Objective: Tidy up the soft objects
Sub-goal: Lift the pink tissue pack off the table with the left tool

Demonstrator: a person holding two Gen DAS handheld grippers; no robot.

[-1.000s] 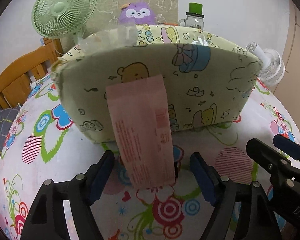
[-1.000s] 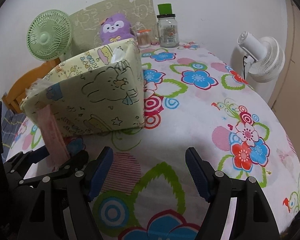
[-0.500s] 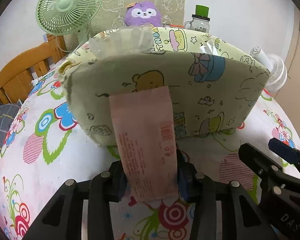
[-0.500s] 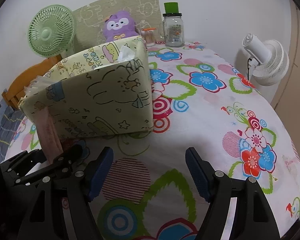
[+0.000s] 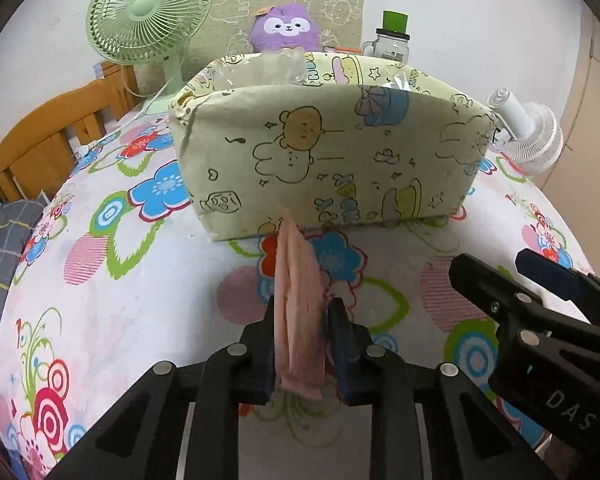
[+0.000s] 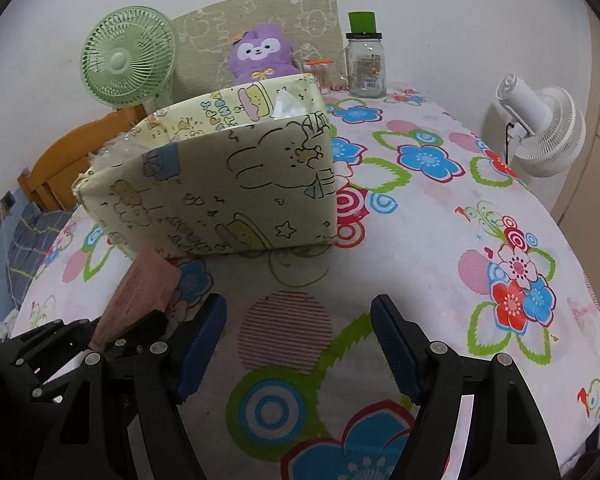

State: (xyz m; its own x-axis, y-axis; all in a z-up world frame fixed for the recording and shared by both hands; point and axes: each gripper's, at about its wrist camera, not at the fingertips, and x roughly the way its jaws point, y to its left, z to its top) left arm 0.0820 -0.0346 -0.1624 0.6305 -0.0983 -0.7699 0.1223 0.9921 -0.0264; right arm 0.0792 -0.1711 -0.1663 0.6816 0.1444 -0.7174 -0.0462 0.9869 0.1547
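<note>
Left tool (image 5: pixel 300 344) is clamped hard on a pink soft packet (image 5: pixel 298 312), pads squeezing it so it folds lengthwise. The packet stands on edge between the pads, its far tip touching or just short of the base of the fabric storage box (image 5: pixel 332 156); can't tell which. From the right wrist view the same packet (image 6: pixel 140 292) sits tilted above the floral bench cover (image 6: pixel 440 240), just beside the box's (image 6: pixel 220 184) near-left corner.

Right tool (image 6: pixel 298 344) is about half open, nothing between its blue pads (image 6: pixel 392 344), hovering over the near middle of the bench. In the left wrist view it (image 5: pixel 540 280) shows at the right, beside the left tool.

The box sits mid-bench, open top, with white tissue (image 6: pixel 286 104) poking out at its far-right corner.

Along the far edge of the bench: green desk fan (image 5: pixel 148 12) at the left, purple plush toy (image 5: pixel 286 28) behind the box, glass jar with a green lid (image 6: pixel 366 60) to the right. White clip fan (image 6: pixel 548 128) at the right edge. Wooden bed frame (image 5: pixel 40 140) off the left edge.
</note>
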